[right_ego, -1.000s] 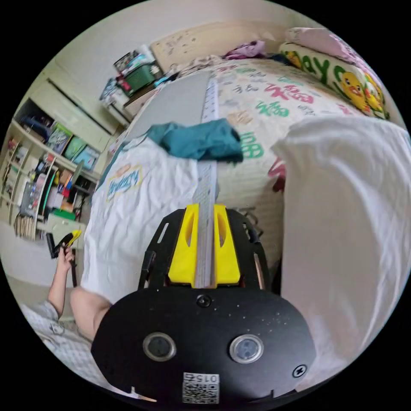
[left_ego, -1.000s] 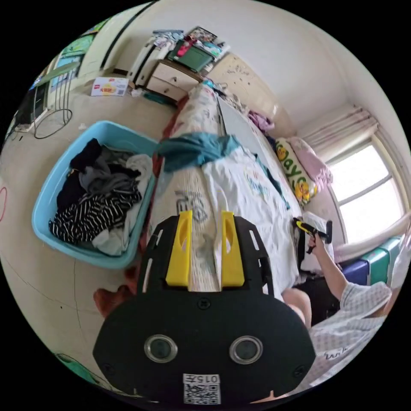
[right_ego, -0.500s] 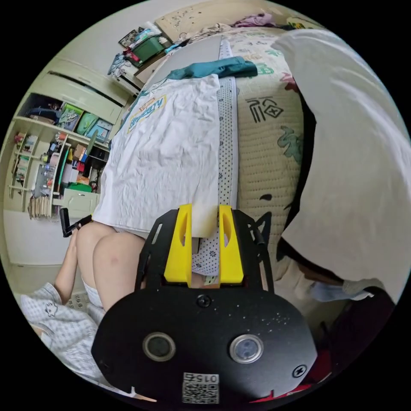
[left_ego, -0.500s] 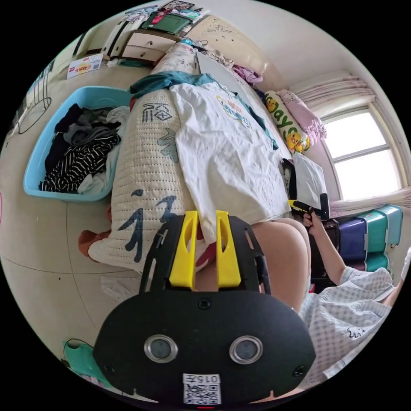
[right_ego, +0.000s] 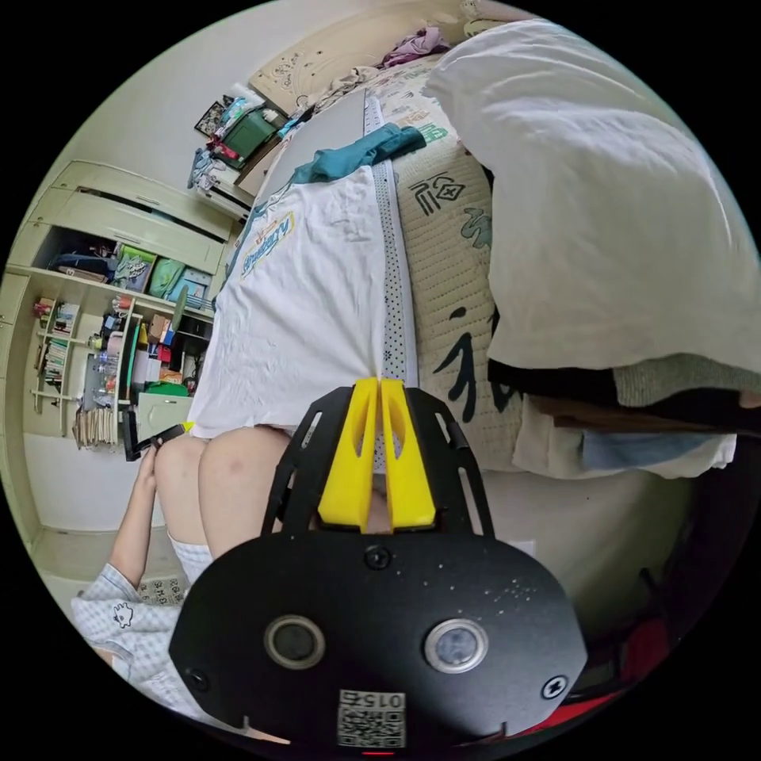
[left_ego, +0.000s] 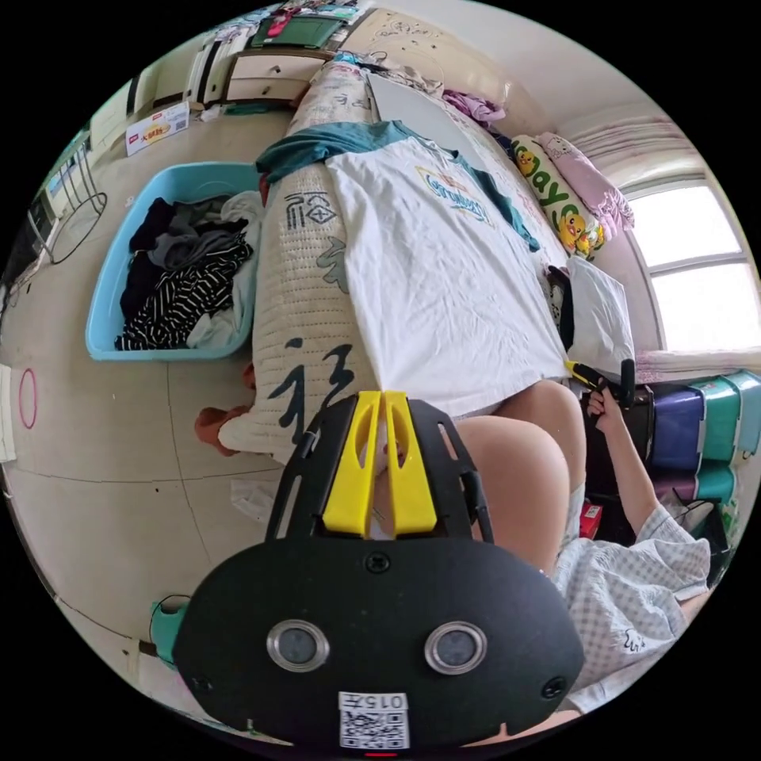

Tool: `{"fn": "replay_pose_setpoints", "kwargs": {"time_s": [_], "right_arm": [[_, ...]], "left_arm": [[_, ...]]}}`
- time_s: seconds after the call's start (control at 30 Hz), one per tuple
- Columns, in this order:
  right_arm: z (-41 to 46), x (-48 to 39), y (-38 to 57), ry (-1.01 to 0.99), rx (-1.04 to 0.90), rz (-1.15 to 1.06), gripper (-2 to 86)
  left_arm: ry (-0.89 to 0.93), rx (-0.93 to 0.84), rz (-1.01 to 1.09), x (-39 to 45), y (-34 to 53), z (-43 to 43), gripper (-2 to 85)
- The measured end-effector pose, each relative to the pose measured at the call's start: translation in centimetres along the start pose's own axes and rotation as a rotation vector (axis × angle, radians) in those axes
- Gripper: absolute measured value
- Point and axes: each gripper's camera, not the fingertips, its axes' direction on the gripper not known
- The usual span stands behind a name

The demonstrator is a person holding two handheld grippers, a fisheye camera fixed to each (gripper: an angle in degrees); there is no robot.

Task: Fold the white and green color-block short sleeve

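The white shirt with green sleeves point(left_ego: 432, 269) lies flat and smooth on the bed, printed chest up, hem toward the person's knees. My left gripper point(left_ego: 379, 398) is shut at the hem's corner nearest the blue basket, with white cloth between its jaws. It appears as a black and yellow tool point(right_ego: 154, 437) in a hand in the right gripper view. My right gripper point(right_ego: 379, 385) is shut at the opposite hem corner of the shirt point(right_ego: 305, 309), beside a dotted strip of cloth point(right_ego: 391, 285). A hand holds it point(left_ego: 593, 374) in the left gripper view.
A blue basket point(left_ego: 119, 317) of dark and striped clothes stands on the floor beside the bed. A stack of folded clothes topped with white cloth point(right_ego: 610, 198) sits on the bed by my right gripper. Pillows point(left_ego: 555, 198) lie at the far side; shelves point(right_ego: 103, 333) line the wall.
Both grippers have come down from over the bed to the shirt's hem and their jaws have gone from open to shut. The shirt now lies smoother and tauter.
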Motion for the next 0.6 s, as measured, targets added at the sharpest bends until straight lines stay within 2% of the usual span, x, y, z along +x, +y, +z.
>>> {"fn": "replay_pose_setpoints", "kwargs": {"time_s": [0.37, 0.6], "right_arm": [[-0.5, -2.7, 1.0, 0.099, 0.029, 0.061, -0.9], [0.4, -4.8, 1.6, 0.217, -0.033, 0.006, -0.8]], "left_arm": [[-0.118, -0.102, 0.19, 4.7, -1.6, -0.4, -0.5], [-0.084, -0.197, 0.154, 3.4, -2.1, 1.5, -0.4]]}}
